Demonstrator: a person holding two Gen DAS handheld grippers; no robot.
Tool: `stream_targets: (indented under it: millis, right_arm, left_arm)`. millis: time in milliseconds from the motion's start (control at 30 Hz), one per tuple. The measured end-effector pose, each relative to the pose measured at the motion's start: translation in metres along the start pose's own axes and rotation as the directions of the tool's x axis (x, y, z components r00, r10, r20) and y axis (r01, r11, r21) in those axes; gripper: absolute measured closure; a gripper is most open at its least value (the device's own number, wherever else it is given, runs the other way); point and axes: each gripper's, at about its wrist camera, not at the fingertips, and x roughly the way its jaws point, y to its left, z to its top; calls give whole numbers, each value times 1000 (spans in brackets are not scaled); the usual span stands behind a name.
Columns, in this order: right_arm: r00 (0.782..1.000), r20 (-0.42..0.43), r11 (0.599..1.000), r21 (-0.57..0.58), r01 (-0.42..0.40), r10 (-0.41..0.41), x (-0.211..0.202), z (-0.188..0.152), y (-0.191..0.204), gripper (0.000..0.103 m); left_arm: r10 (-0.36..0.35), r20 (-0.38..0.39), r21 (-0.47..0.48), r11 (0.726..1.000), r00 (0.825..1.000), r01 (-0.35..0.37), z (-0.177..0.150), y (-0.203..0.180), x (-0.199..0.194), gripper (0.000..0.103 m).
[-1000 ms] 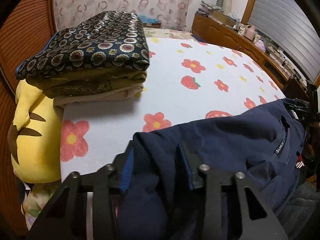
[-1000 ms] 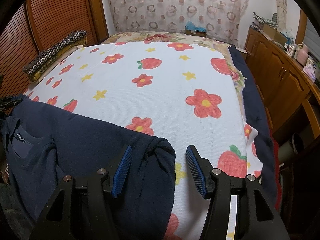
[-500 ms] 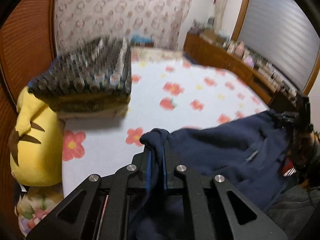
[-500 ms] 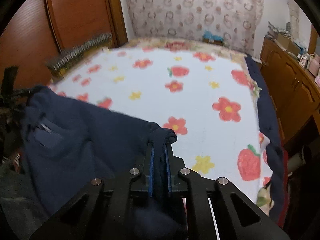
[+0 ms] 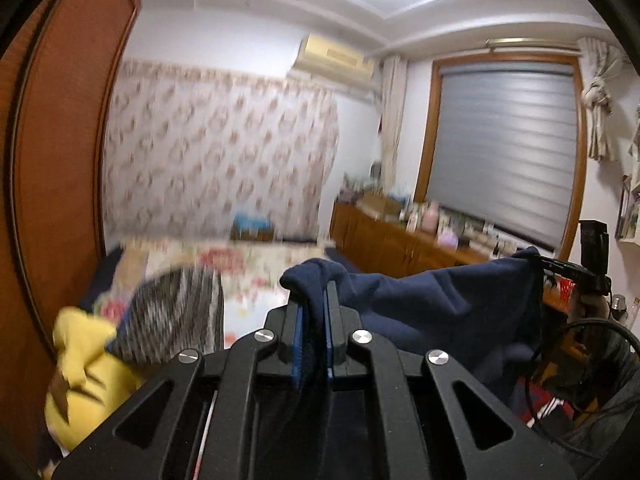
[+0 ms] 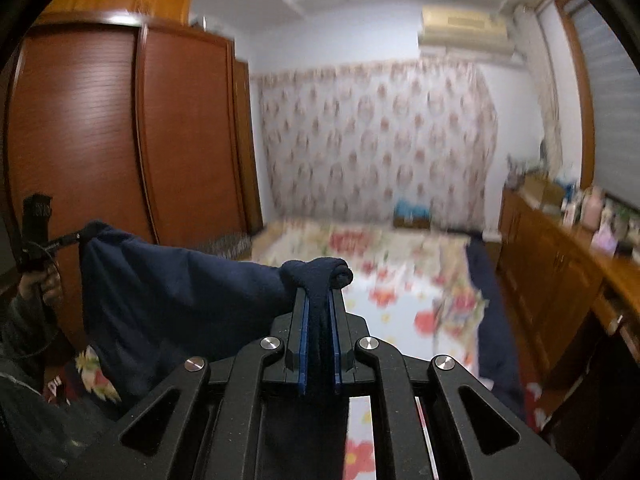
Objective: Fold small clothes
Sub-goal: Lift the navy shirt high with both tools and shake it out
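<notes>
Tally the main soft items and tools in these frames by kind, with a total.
Grippers: 2, the left gripper and the right gripper, each shut on the navy garment
Navy garment: 1
Stack of folded clothes: 1
Yellow plush toy: 1
Total: 5

left wrist: near-level over bed (image 5: 256,300) | right wrist: same | shared: bed, curtain (image 6: 376,140)

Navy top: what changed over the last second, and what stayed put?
Both claws closed on the navy top, left claw and right claw each pinching one end, and lifted it off the floral bed; it now hangs stretched between them. The folded stack and yellow plush stayed put.
</notes>
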Motion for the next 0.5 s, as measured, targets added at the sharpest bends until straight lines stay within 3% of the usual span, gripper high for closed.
stream_targets:
  millis: [233,500]
  right_arm:
    - [992,123,996,-73,44,-35,-59,47,8,95]
    - [983,174,995,-70,72,-58,-77,49,15,95]
  left_arm:
    - [12,131,57,998,991,-20,50,-11,-30,94]
    - [23,198,78,996,980,-40,64,-11,-40,94]
